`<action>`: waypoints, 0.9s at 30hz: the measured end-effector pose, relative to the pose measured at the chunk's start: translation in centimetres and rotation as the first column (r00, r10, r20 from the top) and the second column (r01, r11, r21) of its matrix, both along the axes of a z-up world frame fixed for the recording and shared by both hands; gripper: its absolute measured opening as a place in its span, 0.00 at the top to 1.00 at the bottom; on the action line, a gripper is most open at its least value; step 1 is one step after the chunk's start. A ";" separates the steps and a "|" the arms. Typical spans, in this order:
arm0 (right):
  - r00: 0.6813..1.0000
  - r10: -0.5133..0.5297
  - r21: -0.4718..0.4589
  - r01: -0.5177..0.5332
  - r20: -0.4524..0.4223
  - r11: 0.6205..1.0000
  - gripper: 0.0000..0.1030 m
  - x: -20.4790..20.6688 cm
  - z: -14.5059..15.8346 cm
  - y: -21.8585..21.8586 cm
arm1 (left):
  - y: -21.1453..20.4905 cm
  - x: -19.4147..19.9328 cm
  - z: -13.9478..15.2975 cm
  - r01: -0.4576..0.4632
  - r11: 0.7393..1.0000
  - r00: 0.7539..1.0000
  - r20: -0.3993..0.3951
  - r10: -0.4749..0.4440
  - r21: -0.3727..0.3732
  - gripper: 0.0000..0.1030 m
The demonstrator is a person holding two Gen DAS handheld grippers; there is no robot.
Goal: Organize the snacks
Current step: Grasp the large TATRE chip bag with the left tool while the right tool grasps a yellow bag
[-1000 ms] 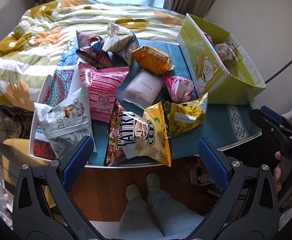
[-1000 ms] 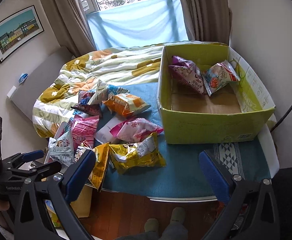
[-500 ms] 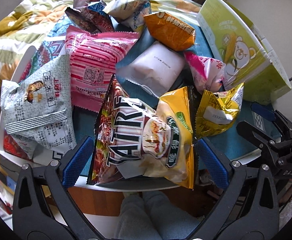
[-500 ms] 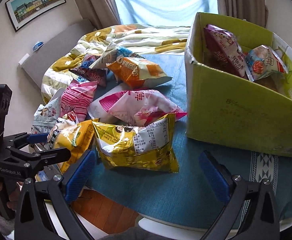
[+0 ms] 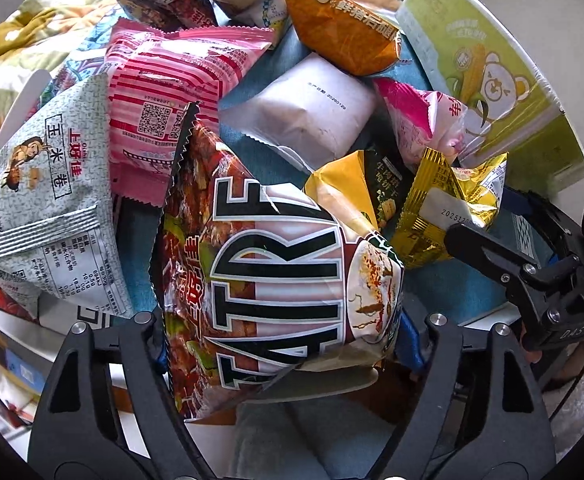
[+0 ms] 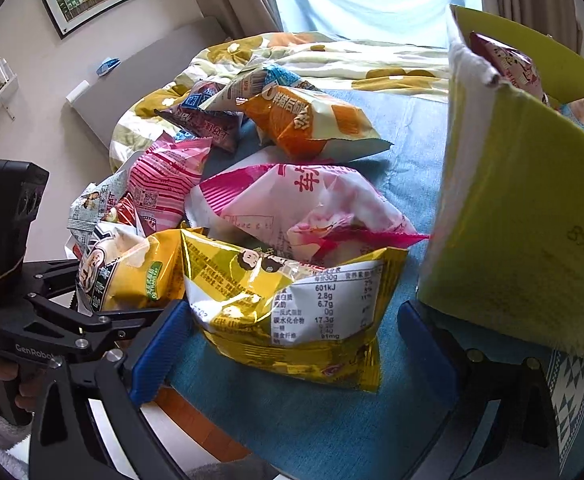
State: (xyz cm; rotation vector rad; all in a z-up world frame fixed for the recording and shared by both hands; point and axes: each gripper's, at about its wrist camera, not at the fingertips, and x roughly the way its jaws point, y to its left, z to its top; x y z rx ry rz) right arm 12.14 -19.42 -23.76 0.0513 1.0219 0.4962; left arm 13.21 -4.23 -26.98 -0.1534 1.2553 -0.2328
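Several snack bags lie on a blue cloth. In the left wrist view my left gripper (image 5: 286,344) stands open around the near end of a brown and yellow bag (image 5: 276,276); its blue pads are hidden behind the bag, and contact cannot be told. In the right wrist view my right gripper (image 6: 292,348) is open, its fingers either side of a gold bag (image 6: 292,304) without touching it. The green cardboard box (image 6: 532,208) stands just right of it, with snack bags inside. The right gripper also shows in the left wrist view (image 5: 532,276).
A grey bag (image 5: 40,200), a pink striped bag (image 5: 164,92), a white pouch (image 5: 304,116), an orange bag (image 6: 304,120) and a pink-white bag (image 6: 292,204) crowd the cloth. A flowered quilt (image 6: 332,56) lies behind. The table edge and floor are below.
Both grippers have moved forward and down toward the table. The left now frames the brown and yellow bag. The right now frames the gold bag beside the box.
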 end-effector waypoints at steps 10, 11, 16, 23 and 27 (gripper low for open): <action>1.000 0.025 0.005 -0.025 -0.008 1.000 0.00 1.2 -0.7 0.9 | 2.3 -1.1 0.7 -0.014 1.000 1.000 -0.005 0.014 -0.027 0.29; 1.000 0.023 0.004 -0.023 -0.009 1.000 0.00 1.2 -0.7 0.9 | 2.3 -1.1 0.8 -0.011 1.000 1.000 -0.001 0.011 -0.028 0.29; 1.000 0.011 -0.014 -0.011 -0.001 1.000 0.00 0.8 -0.6 0.7 | 2.3 -1.5 1.4 0.005 1.000 1.000 0.012 -0.005 -0.014 0.29; 1.000 -0.004 -0.021 0.004 0.008 1.000 0.22 0.1 -0.2 0.8 | 2.4 -2.0 2.4 -0.003 1.000 1.000 0.026 0.003 -0.015 0.29; 0.999 -0.017 -0.035 0.018 0.027 0.999 0.25 -0.7 0.7 0.9 | 2.5 -2.6 3.7 -0.002 1.000 0.999 0.043 0.002 -0.012 0.29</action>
